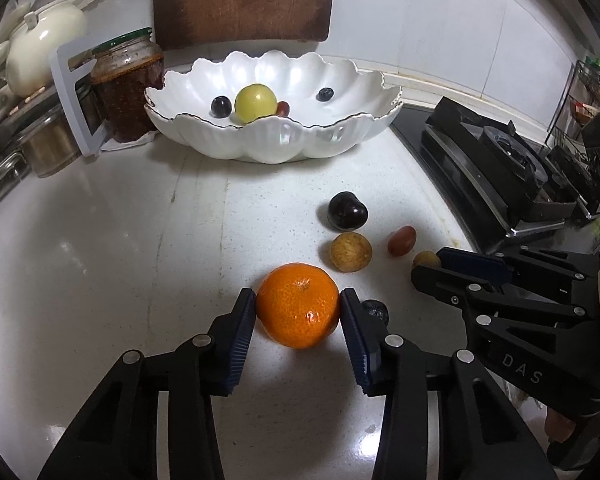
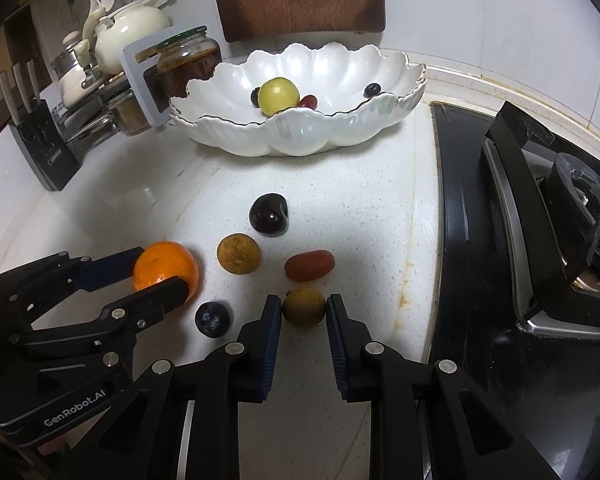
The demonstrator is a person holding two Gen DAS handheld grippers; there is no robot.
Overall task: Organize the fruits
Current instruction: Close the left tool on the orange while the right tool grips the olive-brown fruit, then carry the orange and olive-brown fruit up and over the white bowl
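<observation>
The left gripper (image 1: 298, 308) has its fingers pressed against both sides of the orange (image 1: 298, 305), which sits on the white speckled tabletop (image 1: 120, 240). The right gripper (image 2: 304, 312) brackets a small brown longan (image 2: 303, 306) on the tabletop, fingers close on either side; whether they touch it cannot be told. Between the 2 grippers lies a blueberry (image 2: 213, 319). Farther back rest a second longan (image 2: 238, 253), a red grape (image 2: 309, 265) and a dark cherry (image 2: 269, 214). The scalloped white bowl (image 1: 276, 140) beyond holds a yellow-green fruit (image 1: 256, 103) and 3 small fruits.
</observation>
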